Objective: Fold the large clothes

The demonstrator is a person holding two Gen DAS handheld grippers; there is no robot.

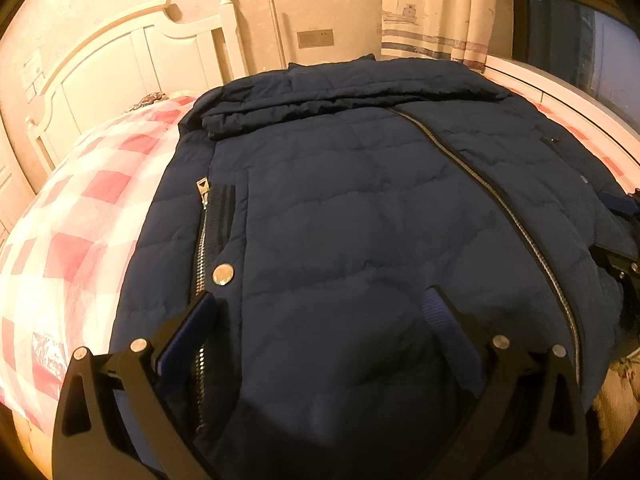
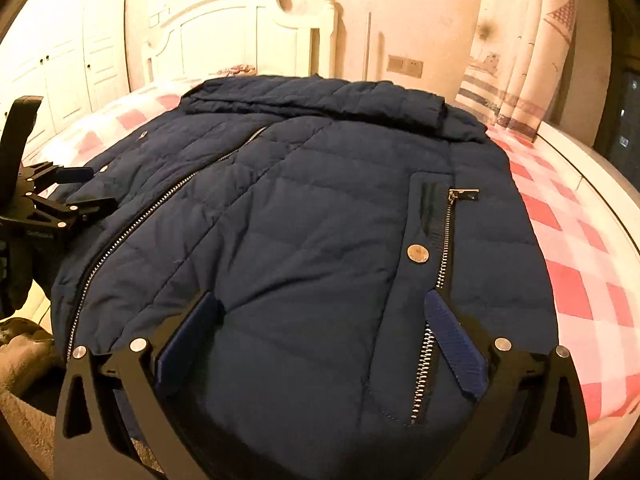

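A navy quilted puffer jacket [image 1: 360,208] lies front-up on the bed, zipped, with a sleeve folded across its far end. It also shows in the right wrist view [image 2: 304,216]. My left gripper [image 1: 320,304] is open just above the jacket's near hem, beside the left pocket zipper [image 1: 202,248] and snap. My right gripper [image 2: 320,304] is open above the near hem too, its right finger over the right pocket zipper [image 2: 436,280]. Neither gripper holds cloth. The left gripper appears at the left edge of the right wrist view [image 2: 76,190], over the jacket's left side.
The bed has a pink-and-white checked cover [image 1: 72,216] and a white headboard [image 2: 240,40]. A white wardrobe [image 2: 68,60] stands at the far left. Curtains [image 2: 528,52] and a dark window [image 1: 580,52] are on the right. A brown blanket [image 2: 24,360] lies at the lower left.
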